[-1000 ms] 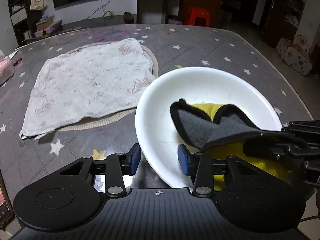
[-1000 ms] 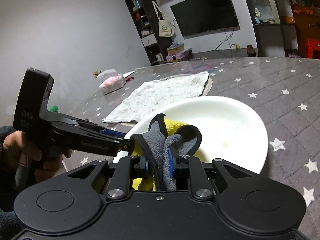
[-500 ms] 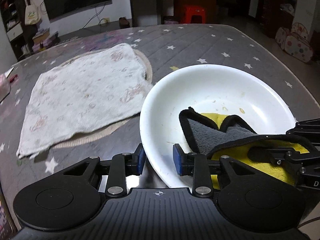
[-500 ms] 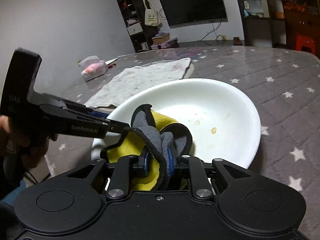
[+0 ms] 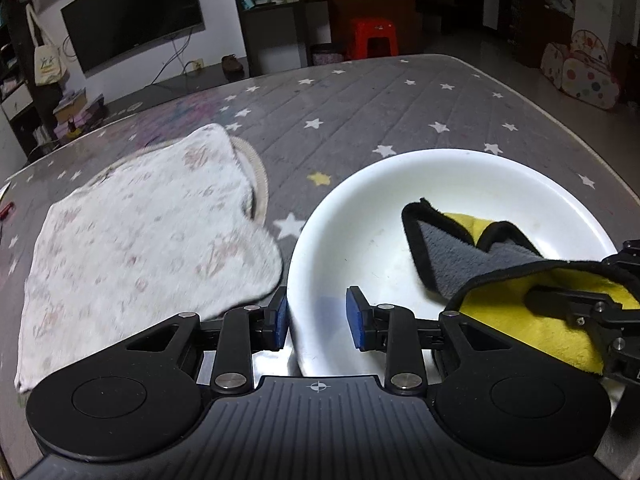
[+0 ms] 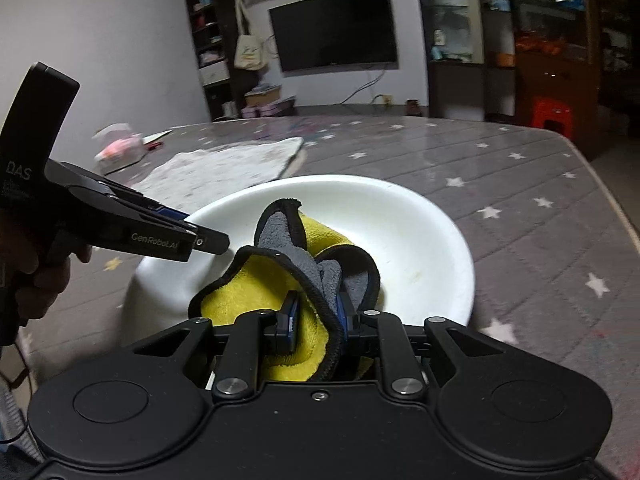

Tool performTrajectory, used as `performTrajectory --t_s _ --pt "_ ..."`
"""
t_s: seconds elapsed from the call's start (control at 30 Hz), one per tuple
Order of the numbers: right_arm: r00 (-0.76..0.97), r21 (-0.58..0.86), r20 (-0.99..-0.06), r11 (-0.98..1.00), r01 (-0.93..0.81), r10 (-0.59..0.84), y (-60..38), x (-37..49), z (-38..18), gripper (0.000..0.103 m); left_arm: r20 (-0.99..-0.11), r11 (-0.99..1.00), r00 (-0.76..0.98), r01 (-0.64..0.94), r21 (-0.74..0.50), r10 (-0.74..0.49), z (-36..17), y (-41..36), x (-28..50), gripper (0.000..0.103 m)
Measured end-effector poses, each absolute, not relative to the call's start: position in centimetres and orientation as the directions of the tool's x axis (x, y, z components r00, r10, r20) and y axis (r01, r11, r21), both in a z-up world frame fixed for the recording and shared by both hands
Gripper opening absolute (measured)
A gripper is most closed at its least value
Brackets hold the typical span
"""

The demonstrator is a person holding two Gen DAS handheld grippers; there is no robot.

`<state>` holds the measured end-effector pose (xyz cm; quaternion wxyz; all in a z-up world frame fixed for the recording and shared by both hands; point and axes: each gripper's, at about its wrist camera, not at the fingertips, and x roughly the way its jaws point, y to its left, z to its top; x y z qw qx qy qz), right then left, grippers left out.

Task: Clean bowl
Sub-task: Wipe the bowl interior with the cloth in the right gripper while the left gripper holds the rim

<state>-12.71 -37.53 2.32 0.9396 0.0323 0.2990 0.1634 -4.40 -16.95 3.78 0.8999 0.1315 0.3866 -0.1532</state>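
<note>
On the side of the left gripper (image 6: pixel 208 240) the words "GenRobot.AI" and "DAS" can be read, its blue pads set astride the near rim of the bowl (image 5: pixel 500 184) with a gap showing on either side. That white bowl, faintly smeared inside, sits on the grey star-patterned table (image 5: pixel 360 104) beside a pale towel (image 5: pixel 140 236). Clamped in the right gripper (image 6: pixel 316 316), a yellow-and-grey cloth (image 6: pixel 288 240) with black edging lies in the bowl.

Home living room, I'm at a big table (image 5: pixel 360 120) with a grey star-print cover. Wall-mounted TV (image 6: pixel 334 28) at upper centre of my right view, tote bag (image 6: pixel 249 50) hanging by shelves left of it, red plastic stool (image 5: pixel 374 36) top centre of left view, polka-dot kids' tent (image 5: pixel 580 68) upper right.
</note>
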Motion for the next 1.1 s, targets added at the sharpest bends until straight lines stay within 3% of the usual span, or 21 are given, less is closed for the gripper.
performTrajectory --t_s 0.57,1.1 --pt "0.815 0.005 -0.543 0.971 -0.237 0.202 -37.1 -8.5 2.0 0.019 -0.726 0.909 0.669 0.386 0.159 -0.157 3.3 -18.0 -4.0 0.037" --pt "0.778 0.108 -0.587 0.974 -0.199 0.224 -38.2 -11.2 2.3 0.02 -0.731 0.913 0.658 0.39 0.121 -0.184 3.5 -16.9 -4.0 0.04"
